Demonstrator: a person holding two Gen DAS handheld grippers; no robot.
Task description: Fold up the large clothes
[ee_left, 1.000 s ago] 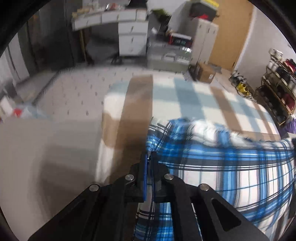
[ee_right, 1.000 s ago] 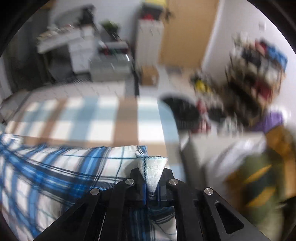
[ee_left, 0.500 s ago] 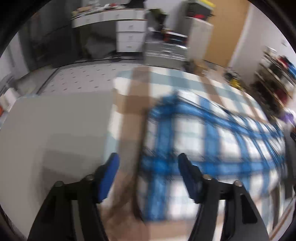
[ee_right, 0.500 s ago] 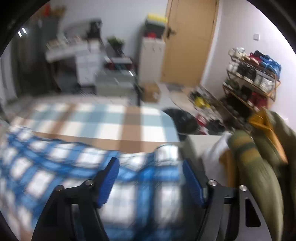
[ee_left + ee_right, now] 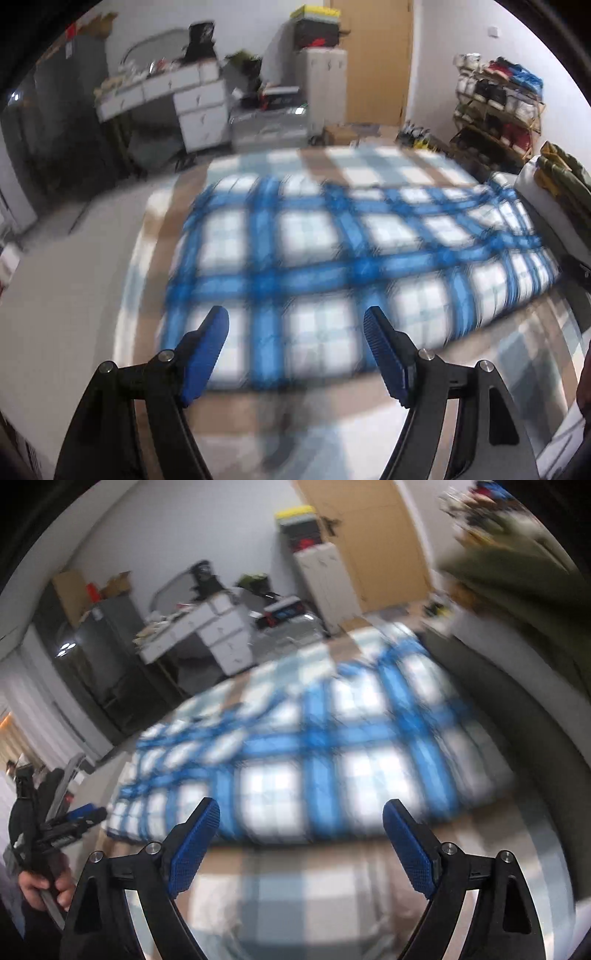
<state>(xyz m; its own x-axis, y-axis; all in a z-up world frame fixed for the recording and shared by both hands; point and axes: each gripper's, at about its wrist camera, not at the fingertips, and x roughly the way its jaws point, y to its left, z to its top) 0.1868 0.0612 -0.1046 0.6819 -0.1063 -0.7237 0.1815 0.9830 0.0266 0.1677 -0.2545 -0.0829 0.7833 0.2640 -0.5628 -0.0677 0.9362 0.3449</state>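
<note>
A large blue-and-white plaid cloth [image 5: 332, 251] lies spread on the bed [image 5: 369, 162], blurred by motion. My left gripper [image 5: 295, 314] hovers open above its near edge, with nothing pinched between the blue pads. In the right wrist view the same cloth [image 5: 314, 746] lies ahead on the checked bed cover [image 5: 295, 886]. My right gripper [image 5: 302, 805] is above that edge, its jaws still opening and holding nothing. The left gripper [image 5: 74, 819] also shows at the far left of this view, held in a hand [image 5: 44, 886].
A white desk with drawers [image 5: 184, 99], a grey cabinet [image 5: 325, 85] and a wooden door [image 5: 373, 59] line the far wall. A shoe rack [image 5: 498, 103] and a pile of olive clothes [image 5: 561, 173] stand to the right of the bed. Grey floor lies to the left.
Both grippers were shut on corners of the plaid cloth; both have let go, opened wide and drawn back. The cloth now lies flat on the bed.
</note>
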